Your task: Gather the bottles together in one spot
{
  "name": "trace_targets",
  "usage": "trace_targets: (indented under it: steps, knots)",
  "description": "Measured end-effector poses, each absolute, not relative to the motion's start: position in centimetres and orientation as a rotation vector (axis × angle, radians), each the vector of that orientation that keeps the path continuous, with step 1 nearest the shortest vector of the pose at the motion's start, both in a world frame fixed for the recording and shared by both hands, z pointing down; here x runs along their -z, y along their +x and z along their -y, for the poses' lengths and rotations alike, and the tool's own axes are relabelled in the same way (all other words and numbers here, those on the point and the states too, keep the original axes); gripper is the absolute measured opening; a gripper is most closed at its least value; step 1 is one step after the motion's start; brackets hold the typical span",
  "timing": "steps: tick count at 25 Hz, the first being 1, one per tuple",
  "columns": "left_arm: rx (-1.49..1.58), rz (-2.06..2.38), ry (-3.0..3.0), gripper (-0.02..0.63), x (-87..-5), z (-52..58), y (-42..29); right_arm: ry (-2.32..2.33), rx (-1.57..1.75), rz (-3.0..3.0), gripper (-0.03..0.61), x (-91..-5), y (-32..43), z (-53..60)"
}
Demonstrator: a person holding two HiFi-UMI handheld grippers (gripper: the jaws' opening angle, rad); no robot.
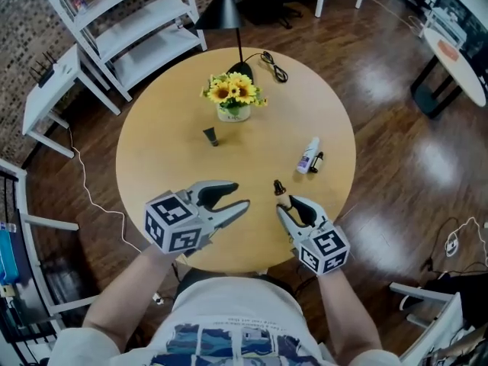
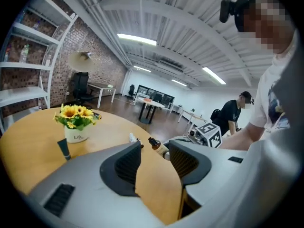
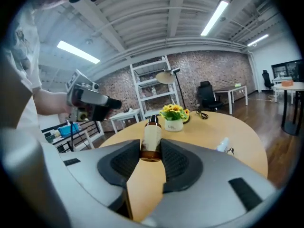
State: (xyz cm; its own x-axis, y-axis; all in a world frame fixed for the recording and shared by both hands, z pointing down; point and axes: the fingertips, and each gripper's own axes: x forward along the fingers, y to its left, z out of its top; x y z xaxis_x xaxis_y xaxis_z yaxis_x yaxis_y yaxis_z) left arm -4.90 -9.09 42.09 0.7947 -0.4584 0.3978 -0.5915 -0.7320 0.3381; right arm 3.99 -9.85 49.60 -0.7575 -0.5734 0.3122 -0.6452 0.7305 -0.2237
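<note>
Grip first: at the table's near edge the right gripper (image 1: 287, 203) is clamped on the amber bottle (image 3: 151, 137). Its pads press the bottle's lower body, the dark cap points away toward 12 o'clock, and the bottle looks to be held up off the round table (image 1: 152, 151). Just at its 9 o'clock the left gripper (image 1: 241, 195) hovers with its jaws standing wide and nothing between them.

Farther out, the white bottle (image 1: 309, 155) lies on its side at about 1 o'clock from the right gripper. Its long axis runs roughly 12 to 6, with the far end tipped toward 1. A small dark item (image 1: 317, 161) sits just beside it, too small to name. The right gripper is plainly the nearer of the two, so I judge that carrying the amber bottle out along that line is the natural next move.

A dark tube (image 1: 210, 136) stands at 11 o'clock from the left gripper, near the sunflower pot (image 1: 233, 113) beyond it.
</note>
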Motion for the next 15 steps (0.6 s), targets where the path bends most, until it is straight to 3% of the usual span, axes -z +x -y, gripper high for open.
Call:
trace_targets:
  steps: [15]
  knots:
    - [-0.323, 0.446, 2.522, 0.185, -39.6, 6.5, 2.7, 0.674, -0.36, 2.994, 0.146, -42.1, 3.4, 3.4]
